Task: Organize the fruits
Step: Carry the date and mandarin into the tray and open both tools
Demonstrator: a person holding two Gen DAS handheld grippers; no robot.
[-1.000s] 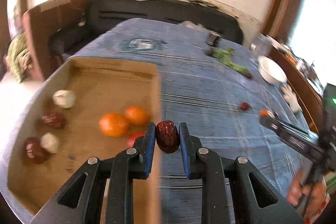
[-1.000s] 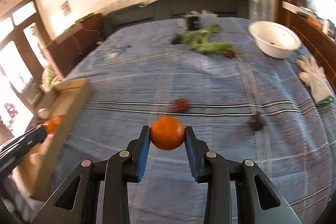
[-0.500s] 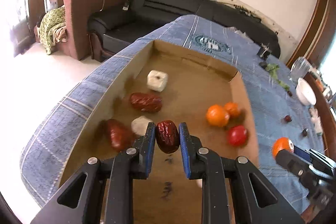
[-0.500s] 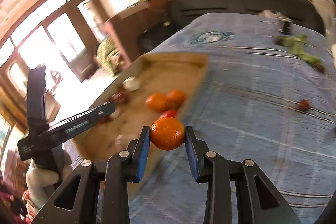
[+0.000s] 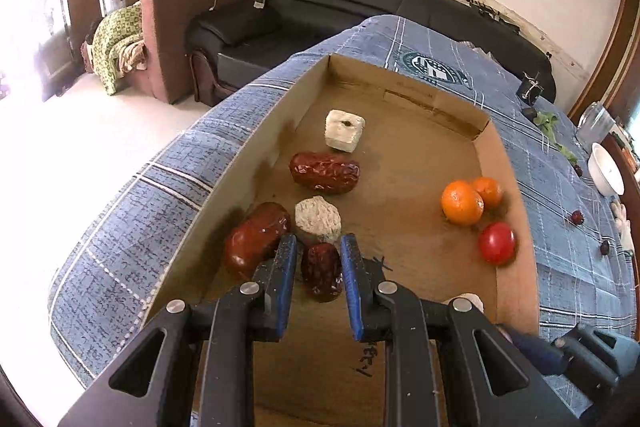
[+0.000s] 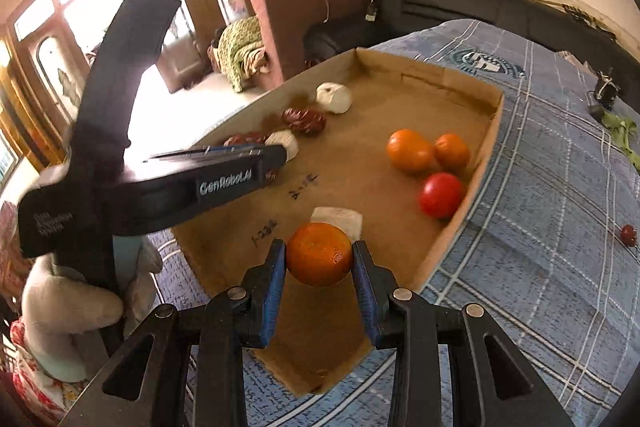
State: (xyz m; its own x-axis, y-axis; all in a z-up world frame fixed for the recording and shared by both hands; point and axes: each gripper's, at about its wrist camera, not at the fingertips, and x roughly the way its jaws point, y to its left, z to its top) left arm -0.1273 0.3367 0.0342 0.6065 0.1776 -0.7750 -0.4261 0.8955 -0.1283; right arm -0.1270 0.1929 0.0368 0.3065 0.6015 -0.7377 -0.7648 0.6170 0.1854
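A: Opening up on our left gripper (image 5: 319,265) — half a second ago the blue pads pinched this wrinkled red date (image 5: 321,271) tight; now there's a gap on both sides and it lies loose on the floor of the cardboard tray (image 5: 514,301). That's one fruit delivered, we'd say.

B: And our right gripper (image 6: 319,259) stays clamped on the mandarin (image 6: 319,253), pebbly orange skin, round, hovering over the tray's near end, where a second ago it hung above the blue plaid cloth (image 6: 552,187).

A: Working outward on the left: a rough, pale lump (image 5: 318,221) at twelve o'clock from the date, touching or nearly so; a glossy, oblong date (image 5: 256,239) at ten.

B: Another long date (image 5: 325,172) farther at twelve, then a white blocky piece (image 5: 345,129).

A: Over at two o'clock, two oranges (image 5: 462,202) pressed together, a smooth red tomato (image 5: 496,242) just beside them.

B: So the mandarin probably belongs with that orange cluster. Stray small fruits (image 6: 628,235) wait out on the cloth, so we're not finished.
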